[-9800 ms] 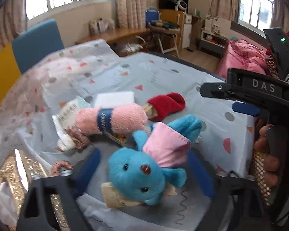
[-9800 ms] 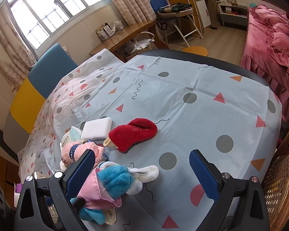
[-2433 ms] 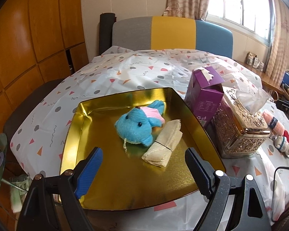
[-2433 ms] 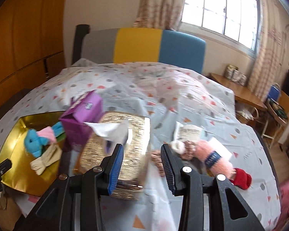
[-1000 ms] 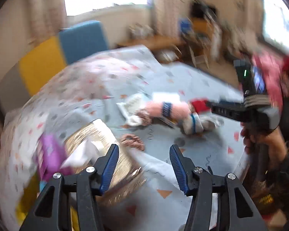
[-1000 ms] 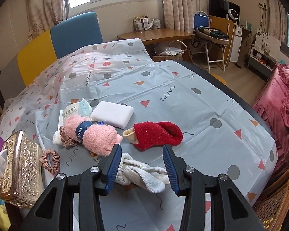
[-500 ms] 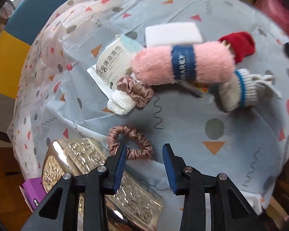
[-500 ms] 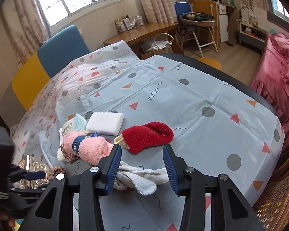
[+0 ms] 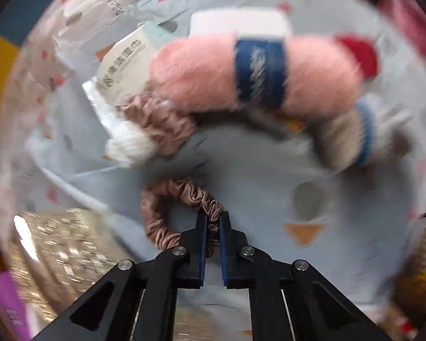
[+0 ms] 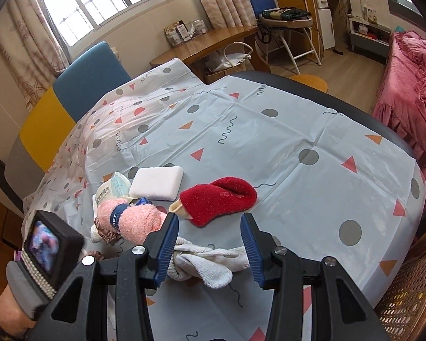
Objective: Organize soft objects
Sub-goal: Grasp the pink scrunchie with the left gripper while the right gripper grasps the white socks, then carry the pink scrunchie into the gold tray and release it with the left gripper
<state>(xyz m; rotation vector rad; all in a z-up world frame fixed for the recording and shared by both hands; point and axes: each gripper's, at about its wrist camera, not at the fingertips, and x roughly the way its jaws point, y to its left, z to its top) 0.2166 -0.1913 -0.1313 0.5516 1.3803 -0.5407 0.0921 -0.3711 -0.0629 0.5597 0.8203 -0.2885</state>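
My left gripper is shut on a dusty-pink satin scrunchie lying on the patterned tablecloth. Beyond it lie a pink fuzzy roll with a blue band, a second scrunchie, a white knit piece, a beige sock with a blue stripe and a red sock. My right gripper is open, with a white sock bundle between its fingers. The red sock and the pink roll lie just beyond.
A gold tissue box and a purple carton stand at the lower left. A wet-wipes pack and a white sponge lie behind the roll. The table's edge curves at the right, with a wicker chair beside it.
My left gripper has dropped onto the scrunchie and shut on it. My right gripper has stayed open and has moved closer over the white sock bundle.
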